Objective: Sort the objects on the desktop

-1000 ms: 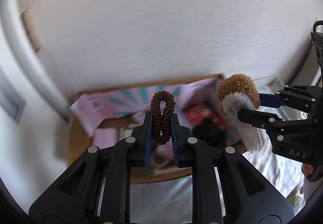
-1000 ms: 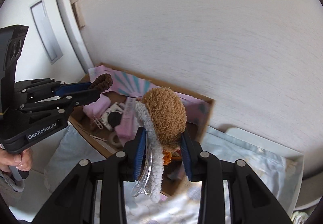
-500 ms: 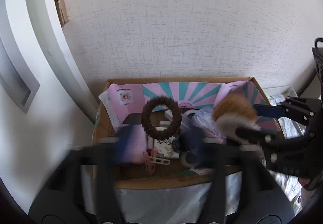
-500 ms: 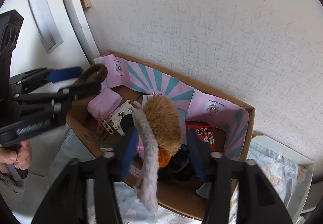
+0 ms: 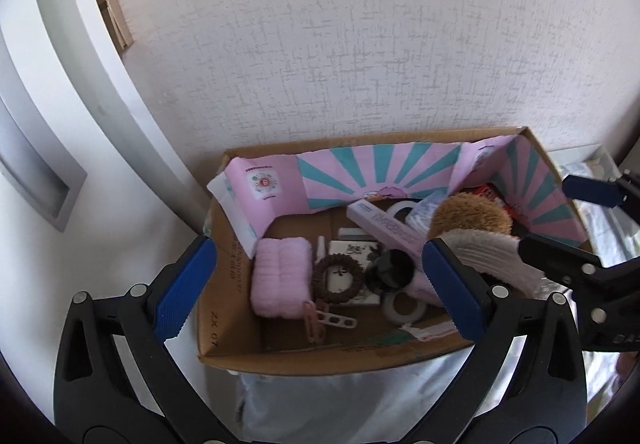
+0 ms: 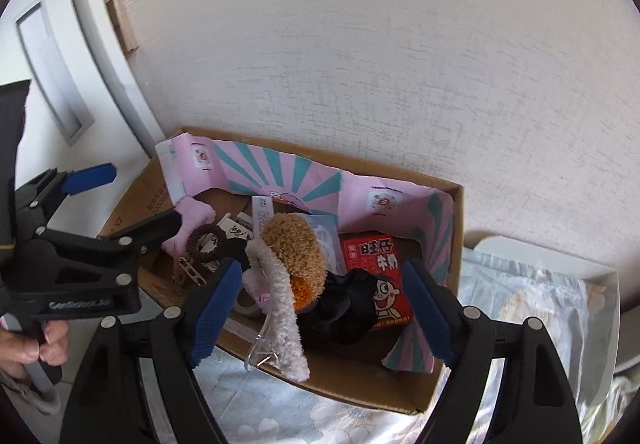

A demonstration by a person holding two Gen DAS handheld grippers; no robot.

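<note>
An open cardboard box (image 5: 224, 324) with a pink and teal lining stands against the wall; it also shows in the right wrist view (image 6: 456, 212). A brown hair tie (image 5: 338, 278) lies inside it on a white card, also seen in the right wrist view (image 6: 206, 244). A brown and white plush hair clip (image 6: 292, 276) lies in the box over the near rim, also in the left wrist view (image 5: 476, 228). My left gripper (image 5: 316, 294) is open and empty above the box. My right gripper (image 6: 320, 308) is open and empty, astride the plush clip.
The box holds a pink folded cloth (image 5: 280, 276), a red snack pack (image 6: 376, 276), a black object (image 5: 390, 268), a tape roll (image 5: 404, 306), a pink tube (image 5: 384, 222) and clothes pegs (image 5: 324, 320). A floral cloth (image 6: 520, 324) covers the surface at right.
Both grippers opened. The hair tie dropped from the left gripper into the box. The plush clip dropped from the right gripper onto the box's contents.
</note>
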